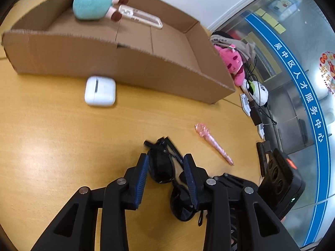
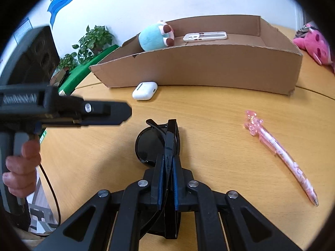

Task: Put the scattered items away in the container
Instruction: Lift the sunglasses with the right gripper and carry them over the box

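Note:
Black folded sunglasses [image 2: 146, 144] lie low over the wooden table [image 2: 219, 125], and my right gripper [image 2: 167, 156] is shut on their frame. In the left wrist view the sunglasses [image 1: 161, 171] show between the blue pads of my left gripper [image 1: 166, 156], whose jaws stand apart. From the right wrist view my left gripper [image 2: 125, 114] hangs just left of the glasses, clear of them. The cardboard box [image 1: 125, 67] behind holds a teal plush [image 1: 92, 2] and a white remote [image 1: 140, 16]. A white earbud case [image 1: 100, 91] and a pink pen [image 1: 213, 143] lie on the table.
A pink plush [image 1: 232, 62] and a white plush [image 1: 259, 93] lie past the box's right end, with cables near the table edge. Potted plants [image 2: 92, 39] stand at the far left. A hand [image 2: 21, 167] grips the left gripper's handle.

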`<state>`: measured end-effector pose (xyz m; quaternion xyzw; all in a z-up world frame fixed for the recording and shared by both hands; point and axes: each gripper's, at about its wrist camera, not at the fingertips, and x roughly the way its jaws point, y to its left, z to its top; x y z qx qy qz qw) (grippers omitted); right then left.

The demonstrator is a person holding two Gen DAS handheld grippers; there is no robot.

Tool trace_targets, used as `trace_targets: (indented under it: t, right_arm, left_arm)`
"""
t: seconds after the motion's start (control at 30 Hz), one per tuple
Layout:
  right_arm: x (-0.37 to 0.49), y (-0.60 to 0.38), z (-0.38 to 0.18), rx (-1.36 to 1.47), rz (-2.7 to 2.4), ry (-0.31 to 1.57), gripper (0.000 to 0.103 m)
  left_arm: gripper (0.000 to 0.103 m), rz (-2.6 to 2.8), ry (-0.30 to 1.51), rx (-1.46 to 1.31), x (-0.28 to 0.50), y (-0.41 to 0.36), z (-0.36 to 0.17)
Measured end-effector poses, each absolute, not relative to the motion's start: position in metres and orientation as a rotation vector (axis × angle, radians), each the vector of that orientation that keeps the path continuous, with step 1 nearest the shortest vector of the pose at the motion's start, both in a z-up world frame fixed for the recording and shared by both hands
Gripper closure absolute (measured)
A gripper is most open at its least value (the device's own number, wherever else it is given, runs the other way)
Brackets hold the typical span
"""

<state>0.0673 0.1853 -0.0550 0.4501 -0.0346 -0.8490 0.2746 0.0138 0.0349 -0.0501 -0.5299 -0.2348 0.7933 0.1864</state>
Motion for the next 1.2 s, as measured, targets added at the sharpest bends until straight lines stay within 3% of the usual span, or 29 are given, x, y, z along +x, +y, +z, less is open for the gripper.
trace_targets:
  t: [0.33, 0.4, 0.6, 1.2]
  right_arm:
    - [0.07, 0.184, -0.055, 1.201, -2.286, -0.105, 0.096]
    - [0.072, 0.181, -0.055, 1.193, -2.284, -0.085, 0.096]
    - [0.078, 0.178, -0.054, 1.176, -2.304, -0.023, 0.096]
    - [0.049, 0.172, 0.005, 1.026, -2.364, -0.012, 0.096]
  left_arm:
    - [0.069, 2.072, -0.64, -1.573, 0.009, 0.068, -0.065]
    - [0.08, 2.06, -0.635, -1.599, 0.006, 0.073, -0.072]
    - [0.088, 2.048, -0.649, -1.613, 0.002, 0.074, -0.076]
    - [0.093, 2.206, -0.433, -1.339, -0.023, 0.065, 0.016]
